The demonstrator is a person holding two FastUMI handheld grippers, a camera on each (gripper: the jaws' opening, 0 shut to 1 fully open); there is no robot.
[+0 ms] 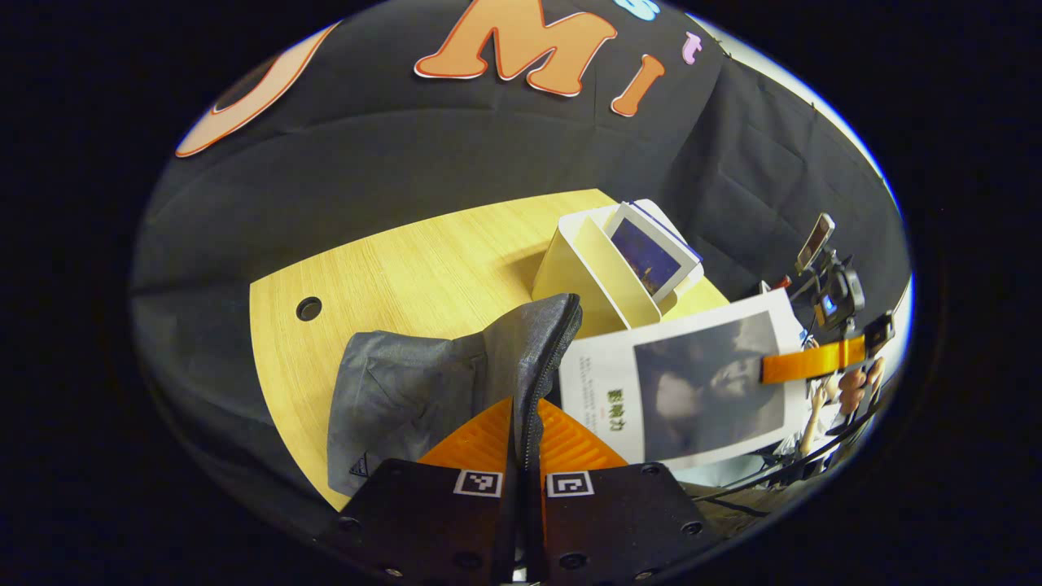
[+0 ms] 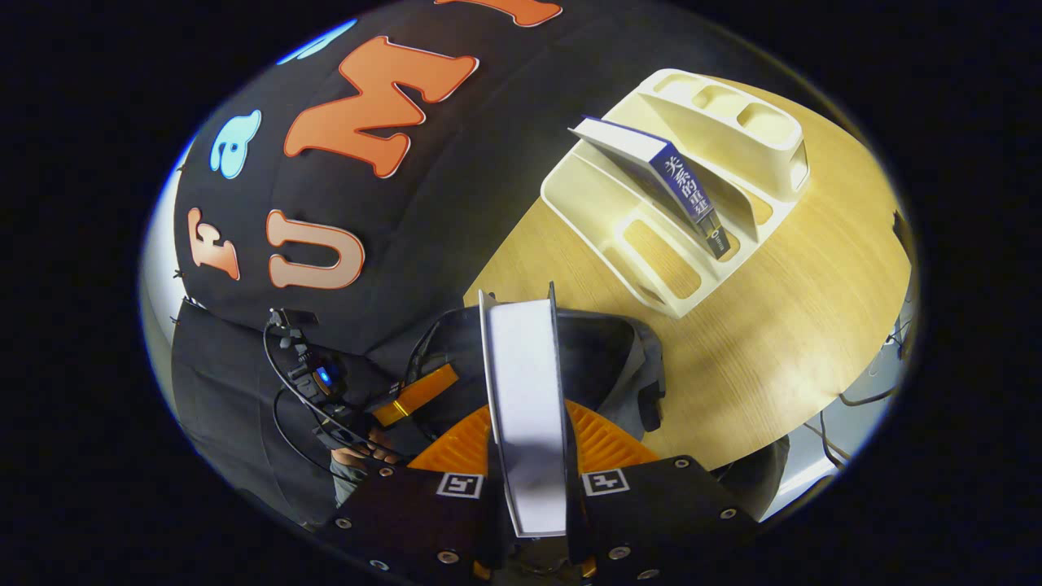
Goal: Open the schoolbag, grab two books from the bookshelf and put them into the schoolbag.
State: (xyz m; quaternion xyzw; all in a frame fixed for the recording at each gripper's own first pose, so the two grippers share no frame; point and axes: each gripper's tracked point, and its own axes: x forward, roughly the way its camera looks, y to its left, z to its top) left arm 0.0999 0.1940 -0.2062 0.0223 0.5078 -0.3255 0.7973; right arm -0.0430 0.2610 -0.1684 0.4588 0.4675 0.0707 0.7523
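Note:
In the left gripper view my left gripper (image 1: 523, 423) is shut on the zipper edge of the grey schoolbag (image 1: 415, 391), which stands on the wooden table (image 1: 407, 260). To its right hangs a white book (image 1: 692, 391) with a grey picture on its cover, pinched by the right gripper's orange finger (image 1: 814, 362). In the right gripper view my right gripper (image 2: 527, 423) is shut on that book (image 2: 525, 374), seen edge on, just above the dark bag mouth (image 2: 606, 350). The left gripper (image 2: 419, 393) holds the bag's left rim. A blue book (image 2: 680, 183) leans in the cream bookshelf (image 2: 733, 122).
The cream bookshelf (image 1: 582, 268) stands behind the bag near the table's far right corner, with the blue book (image 1: 647, 256) in it. A cable hole (image 1: 308, 308) marks the table's left part. A phone on a stand (image 1: 818, 244) rises beyond the table's edge.

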